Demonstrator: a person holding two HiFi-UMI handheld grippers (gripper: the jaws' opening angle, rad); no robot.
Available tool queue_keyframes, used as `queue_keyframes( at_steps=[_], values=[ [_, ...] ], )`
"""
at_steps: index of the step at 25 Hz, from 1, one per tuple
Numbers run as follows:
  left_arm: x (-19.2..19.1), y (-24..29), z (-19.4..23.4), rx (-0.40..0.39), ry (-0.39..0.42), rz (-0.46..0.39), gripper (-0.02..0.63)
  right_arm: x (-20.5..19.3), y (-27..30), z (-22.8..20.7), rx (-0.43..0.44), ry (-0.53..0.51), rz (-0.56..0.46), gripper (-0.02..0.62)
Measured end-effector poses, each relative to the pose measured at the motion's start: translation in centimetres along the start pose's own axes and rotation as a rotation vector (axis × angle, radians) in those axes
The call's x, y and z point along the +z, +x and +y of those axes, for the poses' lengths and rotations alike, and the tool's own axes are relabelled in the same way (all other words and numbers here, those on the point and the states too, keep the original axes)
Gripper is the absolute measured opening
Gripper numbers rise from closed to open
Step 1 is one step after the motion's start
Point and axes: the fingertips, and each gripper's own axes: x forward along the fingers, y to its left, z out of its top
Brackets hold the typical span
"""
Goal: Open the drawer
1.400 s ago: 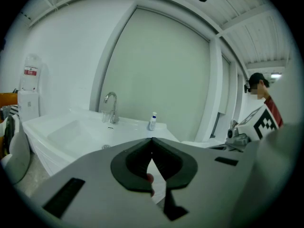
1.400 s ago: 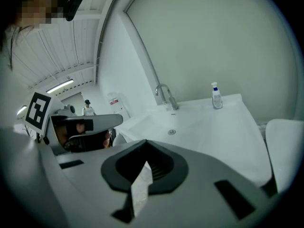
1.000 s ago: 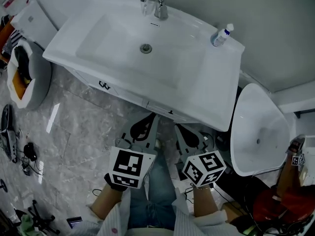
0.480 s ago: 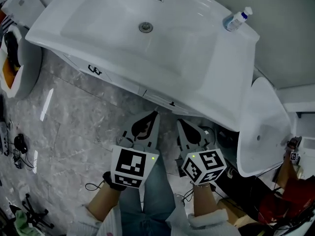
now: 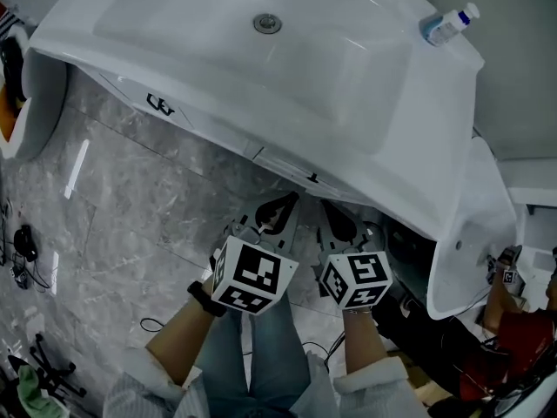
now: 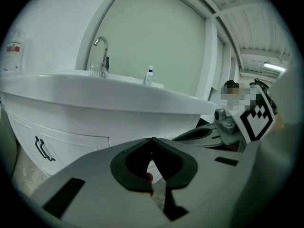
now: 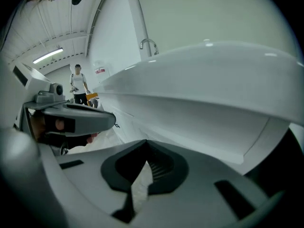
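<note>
The white vanity cabinet under the sink (image 5: 261, 85) has flat fronts, one with a black handle (image 5: 159, 104) at the left and one with a small dark handle (image 5: 313, 178) near the middle. The left handle (image 6: 42, 148) also shows in the left gripper view. My left gripper (image 5: 285, 202) is shut and empty, just below the cabinet's edge near the middle handle. My right gripper (image 5: 331, 211) is beside it, also shut and empty. In each gripper view the jaw tips meet, left gripper (image 6: 152, 139), right gripper (image 7: 145, 142).
A faucet (image 6: 101, 56) and a small bottle (image 5: 448, 24) stand on the sink top. A white basin (image 5: 470, 233) stands at the right, a bin (image 5: 22, 85) at the left. Cables (image 5: 26, 251) lie on the marble floor. A person (image 7: 78, 84) stands far off.
The view has closed in on the vanity. Both grippers have come forward to just under its front edge, the left one drifting right. Their jaws have stayed shut.
</note>
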Motion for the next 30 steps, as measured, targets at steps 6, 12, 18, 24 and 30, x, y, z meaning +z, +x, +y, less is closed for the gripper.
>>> queue_keyframes(
  at_steps=[6, 12, 18, 24, 30],
  values=[
    [-3.2, 3.1, 0.3, -0.064, 0.073, 0.037, 0.016, -2.2, 2.6, -1.0, -0.022, -0.090, 0.020, 0.009],
    [-5.6, 6.4, 0.5, -0.105, 0.109, 0.071, 0.017, -4.2, 4.5, -2.6, -0.045, -0.091, 0.030, 0.011],
    [-7.6, 8.8, 0.4, -0.141, 0.147, 0.125, 0.018, -6.7, 5.8, -3.5, -0.036, -0.095, 0.083, 0.011],
    [-9.7, 10.4, 0.2, -0.166, 0.187, 0.180, 0.021, -7.7, 6.8, -4.1, -0.053, -0.107, 0.103, 0.043],
    [-11.1, 12.2, 0.1, -0.174, 0.272, 0.219, 0.087, -8.0, 7.8, -5.0, -0.081, -0.152, 0.117, 0.082]
  ],
)
